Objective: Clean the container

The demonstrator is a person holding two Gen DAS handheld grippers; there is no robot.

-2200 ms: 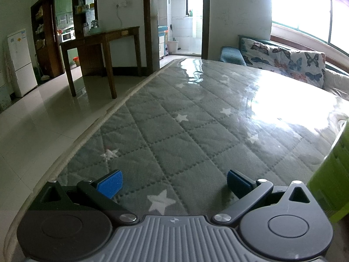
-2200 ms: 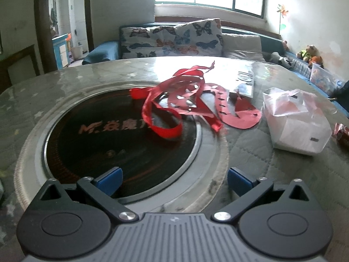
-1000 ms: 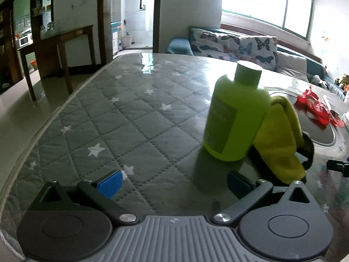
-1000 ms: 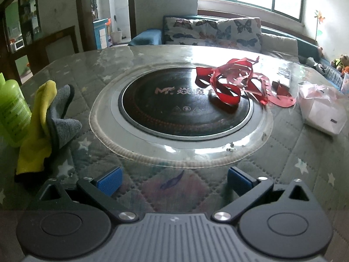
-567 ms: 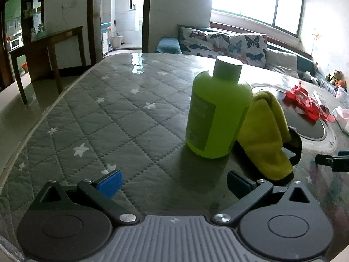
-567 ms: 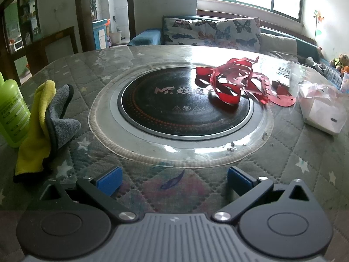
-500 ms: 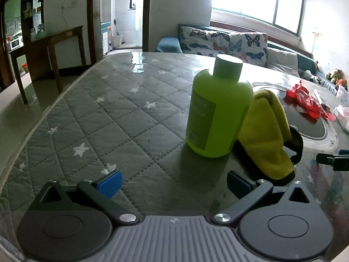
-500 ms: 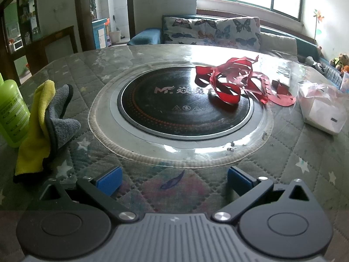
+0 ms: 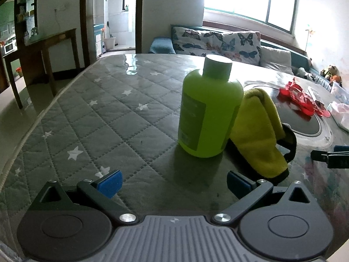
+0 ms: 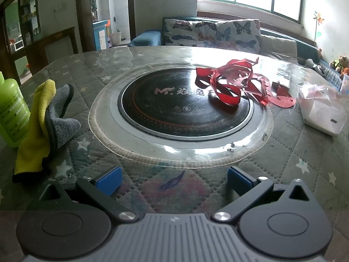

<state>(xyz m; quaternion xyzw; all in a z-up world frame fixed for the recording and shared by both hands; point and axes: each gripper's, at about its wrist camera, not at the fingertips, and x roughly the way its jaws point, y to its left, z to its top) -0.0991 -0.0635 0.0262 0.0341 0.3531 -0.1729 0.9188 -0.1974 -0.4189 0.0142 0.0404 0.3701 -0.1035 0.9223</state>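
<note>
Left gripper (image 9: pixel 173 182) held low and level, blue pads (image 9: pixel 109 183) spread wide, nothing between them. Right gripper (image 10: pixel 173 180) likewise low, level, pads (image 10: pixel 108 180) wide apart, empty.

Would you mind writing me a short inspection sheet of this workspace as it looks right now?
Surface: quilted grey star-pattern table cover under a glossy clear sheet; round black induction cooktop set in the middle.
Job's things: green bottle upright, white cap on; yellow-and-grey cloth leaning against it.
Clutter: red paper cuttings partly on the cooktop; white plastic bag beside it.
Grippers: left gripper open, empty, facing the bottle; right gripper open, empty, facing the cooktop.
Cables: nothing seen.
Surroundings: butterfly-print sofa under bright windows; wooden side table and doorway behind.
</note>
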